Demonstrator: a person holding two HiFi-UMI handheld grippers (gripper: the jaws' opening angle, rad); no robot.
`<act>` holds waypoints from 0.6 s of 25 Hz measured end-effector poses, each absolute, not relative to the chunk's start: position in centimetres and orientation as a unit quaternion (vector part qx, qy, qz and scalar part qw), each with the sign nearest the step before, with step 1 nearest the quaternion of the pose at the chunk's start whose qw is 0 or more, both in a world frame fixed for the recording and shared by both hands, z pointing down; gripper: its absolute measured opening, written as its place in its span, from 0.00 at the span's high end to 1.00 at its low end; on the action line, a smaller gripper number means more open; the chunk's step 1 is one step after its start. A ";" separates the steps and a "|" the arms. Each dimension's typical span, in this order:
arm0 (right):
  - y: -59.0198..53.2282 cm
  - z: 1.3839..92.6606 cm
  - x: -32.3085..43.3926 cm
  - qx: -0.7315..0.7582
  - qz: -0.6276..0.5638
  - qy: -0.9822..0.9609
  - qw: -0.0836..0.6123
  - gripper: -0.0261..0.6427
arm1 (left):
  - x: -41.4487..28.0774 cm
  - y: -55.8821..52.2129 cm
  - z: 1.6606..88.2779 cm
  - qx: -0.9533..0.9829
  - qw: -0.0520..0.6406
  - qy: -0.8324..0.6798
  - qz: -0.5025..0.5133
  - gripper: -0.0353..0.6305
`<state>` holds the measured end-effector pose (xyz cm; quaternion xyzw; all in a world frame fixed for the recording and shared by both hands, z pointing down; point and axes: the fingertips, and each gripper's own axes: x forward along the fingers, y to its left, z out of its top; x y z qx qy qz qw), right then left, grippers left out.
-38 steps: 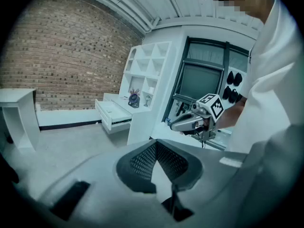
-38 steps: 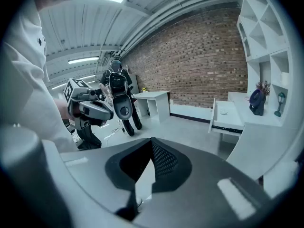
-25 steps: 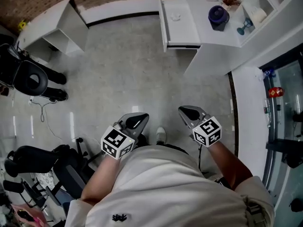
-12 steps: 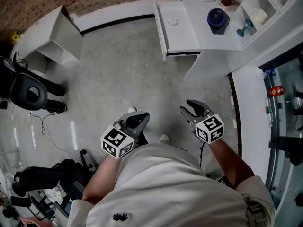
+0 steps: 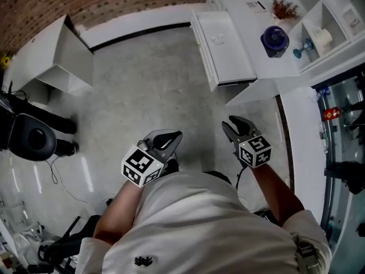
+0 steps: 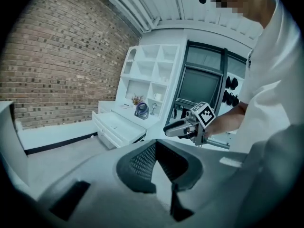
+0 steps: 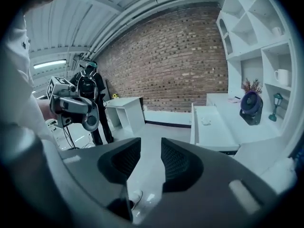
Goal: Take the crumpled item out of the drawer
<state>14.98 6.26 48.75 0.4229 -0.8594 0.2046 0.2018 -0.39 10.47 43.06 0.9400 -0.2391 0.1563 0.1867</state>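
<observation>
- Lying small and pale on the white bottom of the open drawer (image 5: pixel 235 61), the crumpled item (image 5: pixel 217 39) is well apart from both tools.
- The drawer stands pulled out from the white desk (image 5: pixel 254 24) over the grey floor (image 5: pixel 154 84).
- A dark blue fan (image 5: pixel 275 40) sits on the desk, near the drawer.
- The right tool (image 5: pixel 235 123) is held low in front of the person's waist, pointing toward the drawer. Its jaws are parted and closing, with nothing between them.
- The left tool (image 5: pixel 174 135) is beside it at about the same height, clenched tip to tip and grasping nothing.
</observation>
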 end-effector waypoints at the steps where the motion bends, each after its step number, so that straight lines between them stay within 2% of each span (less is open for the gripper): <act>1: 5.0 48.7 14.0 0.428 0.205 -0.857 0.202 0.74 | -1.5 9.6 43.1 0.941 0.185 -0.232 0.160 0.94; 8: -1.3 48.7 10.6 0.442 0.202 -0.845 0.222 0.74 | -7.0 4.0 44.1 0.941 0.194 -0.234 0.151 0.94; 15: -9.7 49.9 12.7 0.448 0.178 -0.839 0.255 0.75 | -7.3 -1.3 44.6 0.938 0.202 -0.241 0.142 0.94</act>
